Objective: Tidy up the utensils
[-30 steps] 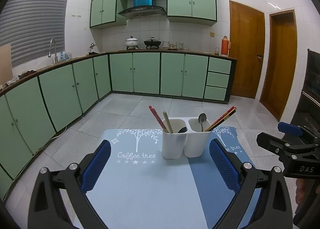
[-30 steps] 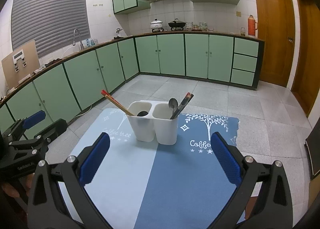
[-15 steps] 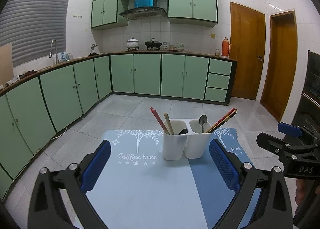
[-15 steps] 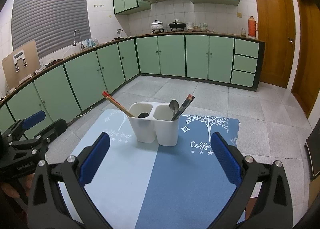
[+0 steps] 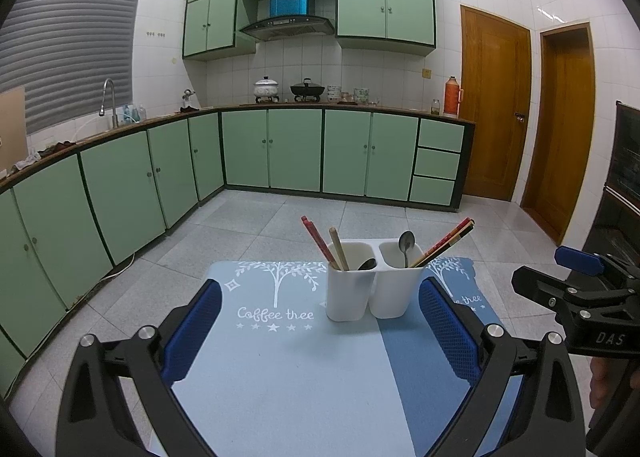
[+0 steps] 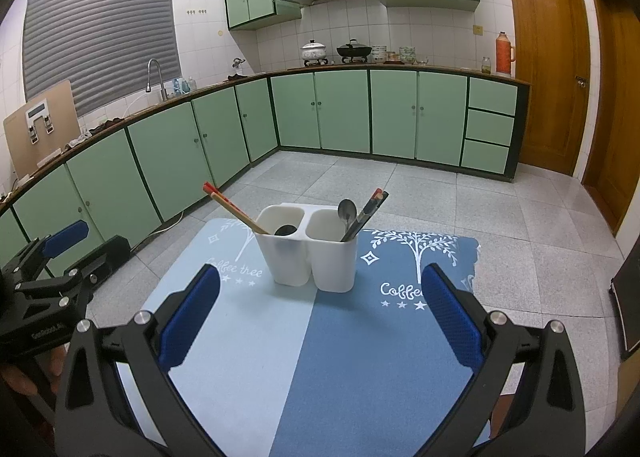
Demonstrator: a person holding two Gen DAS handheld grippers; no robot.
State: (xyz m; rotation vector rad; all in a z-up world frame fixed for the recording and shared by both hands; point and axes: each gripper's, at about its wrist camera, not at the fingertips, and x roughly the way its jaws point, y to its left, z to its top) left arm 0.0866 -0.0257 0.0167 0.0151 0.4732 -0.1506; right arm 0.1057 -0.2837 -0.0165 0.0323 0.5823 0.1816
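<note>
The holder (image 5: 366,283), a white double cup, stands straight ahead of both pairs of fingers, past their tips and well apart from them, on the blue mat (image 5: 280,369) that covers the counter. Seen from the left gripper (image 5: 320,331), it sits a little toward the right finger; seen from the right gripper (image 6: 320,315), it is nearly centred between the two pads. I judge that neither hand is clearly nearer. Both pairs of fingers are spread wide and hold nothing. The utensils lean outward, so their long axes are tilted and not upright. In the left cup, the red chopsticks (image 5: 318,239) and a pale stick (image 5: 338,248) tilt up and away to the left, and a dark spoon (image 5: 367,264) lies low at the rim. In the right cup, a metal spoon (image 5: 406,243) stands almost straight, bowl up, and the second chopsticks (image 5: 448,239) tilt to the right. Chopsticks and spoons are mixed in both cups, so sorting seems not yet finished. A next grasp probably must come from above, on the free upper ends.
</note>
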